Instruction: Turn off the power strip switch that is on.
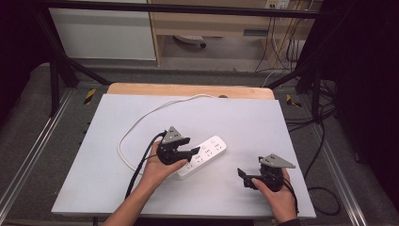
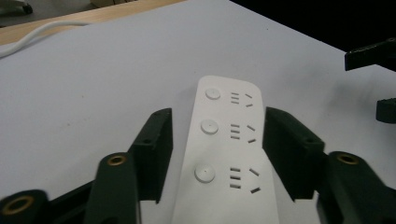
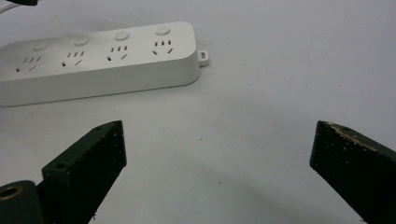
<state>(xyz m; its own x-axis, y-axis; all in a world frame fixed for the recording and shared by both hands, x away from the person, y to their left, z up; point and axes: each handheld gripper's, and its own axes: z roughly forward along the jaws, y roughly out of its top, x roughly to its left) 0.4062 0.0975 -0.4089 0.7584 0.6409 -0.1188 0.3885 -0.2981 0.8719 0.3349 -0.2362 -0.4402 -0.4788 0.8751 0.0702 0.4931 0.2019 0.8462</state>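
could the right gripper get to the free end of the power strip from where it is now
Probably yes. The right gripper stands open on bare table beside the power strip, with nothing lying between them. The left gripper straddles the strip's other end, leaving the near end free.

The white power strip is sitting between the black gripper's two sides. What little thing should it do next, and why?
Probably lift the left gripper away from the power strip. Its jaws stand open on either side of the strip with a gap at each edge, so nothing is gripped, and the strip lies flat on the white table. The right gripper waits open nearby.
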